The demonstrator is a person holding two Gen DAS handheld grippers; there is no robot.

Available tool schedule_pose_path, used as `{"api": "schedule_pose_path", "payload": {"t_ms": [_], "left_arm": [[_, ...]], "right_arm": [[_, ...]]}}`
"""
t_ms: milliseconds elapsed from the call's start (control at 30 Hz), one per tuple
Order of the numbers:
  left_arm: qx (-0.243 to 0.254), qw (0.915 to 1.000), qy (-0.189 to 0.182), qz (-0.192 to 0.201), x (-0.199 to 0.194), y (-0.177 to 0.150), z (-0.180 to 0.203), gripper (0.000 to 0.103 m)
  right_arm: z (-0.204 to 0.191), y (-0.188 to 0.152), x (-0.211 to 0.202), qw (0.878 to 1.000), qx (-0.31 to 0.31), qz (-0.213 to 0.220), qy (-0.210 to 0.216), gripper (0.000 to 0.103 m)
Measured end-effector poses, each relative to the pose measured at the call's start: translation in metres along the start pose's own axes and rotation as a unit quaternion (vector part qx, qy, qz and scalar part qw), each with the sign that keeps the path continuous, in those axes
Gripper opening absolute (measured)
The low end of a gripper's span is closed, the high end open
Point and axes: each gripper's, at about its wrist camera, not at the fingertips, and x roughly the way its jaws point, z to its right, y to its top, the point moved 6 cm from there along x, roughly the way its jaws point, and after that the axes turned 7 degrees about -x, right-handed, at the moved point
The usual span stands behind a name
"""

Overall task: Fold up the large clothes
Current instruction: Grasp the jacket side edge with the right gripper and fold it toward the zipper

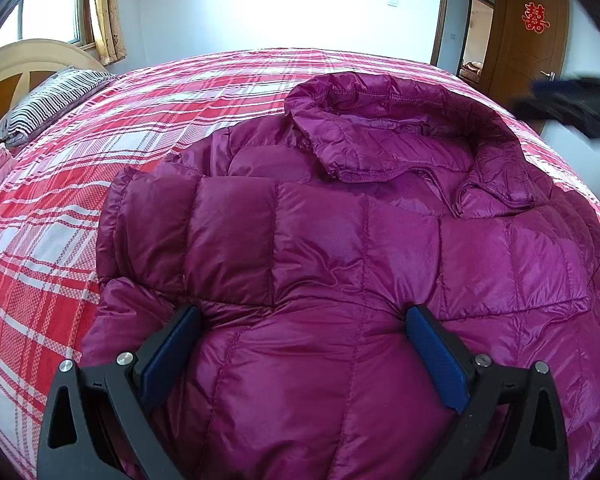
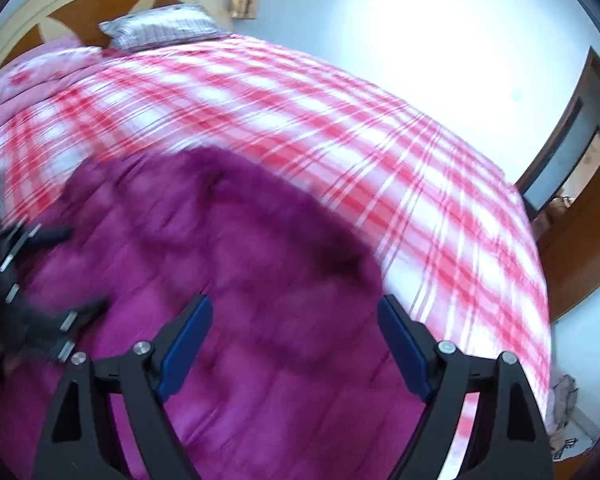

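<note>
The puffer jacket (image 1: 340, 248) was magenta, the bedspread (image 1: 100, 128) beneath it red-and-white plaid, the pillow (image 1: 48, 104) black-and-white striped.

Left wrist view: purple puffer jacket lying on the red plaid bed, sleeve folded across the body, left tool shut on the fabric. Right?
Not quite. The left tool is open, its fingers spread wide over the jacket and gripping nothing; the left wrist view shows this. The rest holds: the purple puffer jacket lies on the red plaid bed with a sleeve folded across the body.
</note>
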Motion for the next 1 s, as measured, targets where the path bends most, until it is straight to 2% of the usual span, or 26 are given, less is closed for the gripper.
{"api": "schedule_pose_path", "payload": {"t_ms": [133,233,267,333,400,433,467,500,567,733,1000], "left_arm": [[0.000,1.0000,0.000,0.000,0.000,0.000,0.000,0.102],[-0.001,1.0000,-0.001,-0.001,0.000,0.000,0.000,0.102],[-0.001,1.0000,-0.001,-0.001,0.001,0.000,0.000,0.102],[-0.001,1.0000,-0.002,-0.001,0.001,0.000,0.000,0.102],[-0.001,1.0000,-0.002,-0.001,0.001,0.000,0.000,0.102],[-0.001,1.0000,-0.002,-0.001,0.001,0.000,0.000,0.102],[-0.001,1.0000,-0.002,-0.001,0.000,0.000,0.000,0.102],[-0.001,1.0000,-0.001,-0.001,0.001,0.000,0.000,0.102],[-0.001,1.0000,-0.001,-0.001,0.001,0.000,0.000,0.102],[0.000,1.0000,-0.001,-0.001,0.001,0.000,0.000,0.102],[0.000,1.0000,0.000,-0.001,0.001,0.000,0.000,0.102]], "right_arm": [[0.020,0.034,0.040,0.999,-0.022,-0.026,-0.014,0.085],[0.022,0.045,0.059,0.998,-0.038,-0.045,0.003,0.084],[0.019,0.047,0.066,0.997,-0.046,-0.054,0.006,0.081],[0.014,0.046,0.074,0.996,-0.058,-0.065,0.019,0.072],[0.011,0.043,0.081,0.995,-0.064,-0.076,0.026,0.047],[0.008,0.040,0.084,0.994,-0.070,-0.079,0.023,0.039],[0.008,0.038,0.085,0.994,-0.074,-0.080,0.018,0.028],[0.008,0.037,0.085,0.994,-0.077,-0.079,0.016,0.021],[0.006,0.032,0.079,0.994,-0.082,-0.066,0.006,0.014],[0.004,0.018,0.059,0.997,-0.073,-0.028,-0.010,0.010],[-0.008,-0.001,0.059,0.997,-0.075,-0.014,-0.029,0.008]]}}
